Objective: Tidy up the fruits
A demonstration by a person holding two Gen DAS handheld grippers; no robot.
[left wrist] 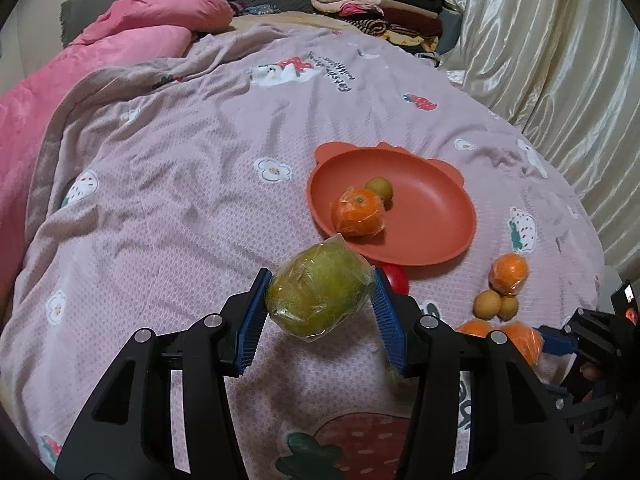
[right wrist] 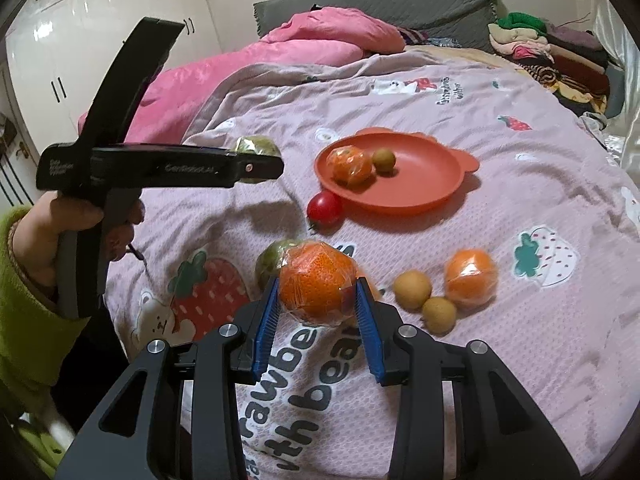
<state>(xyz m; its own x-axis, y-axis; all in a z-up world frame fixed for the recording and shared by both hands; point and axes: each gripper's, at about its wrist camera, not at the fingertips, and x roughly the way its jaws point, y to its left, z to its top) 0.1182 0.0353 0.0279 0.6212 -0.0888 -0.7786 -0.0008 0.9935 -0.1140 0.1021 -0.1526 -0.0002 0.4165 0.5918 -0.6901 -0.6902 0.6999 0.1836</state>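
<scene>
My left gripper (left wrist: 320,292) is shut on a plastic-wrapped green fruit (left wrist: 320,290) and holds it above the blanket, just short of the orange plate (left wrist: 432,208). The plate holds a wrapped orange (left wrist: 358,212) and a small yellow-green fruit (left wrist: 379,188). My right gripper (right wrist: 316,284) is shut on a wrapped orange (right wrist: 316,280). Another green fruit (right wrist: 270,262) lies just behind it on the left. A red tomato (right wrist: 325,209) lies at the plate's (right wrist: 420,184) near edge. A wrapped orange (right wrist: 471,278) and two small yellow fruits (right wrist: 412,289) lie to the right.
The fruits lie on a pink strawberry-print blanket (right wrist: 520,184) over a bed. A pink quilt (right wrist: 280,56) is heaped at the far left and folded clothes (right wrist: 552,52) at the far right. Cream curtains (left wrist: 540,60) hang along the right side. White cupboards (right wrist: 80,40) stand on the left.
</scene>
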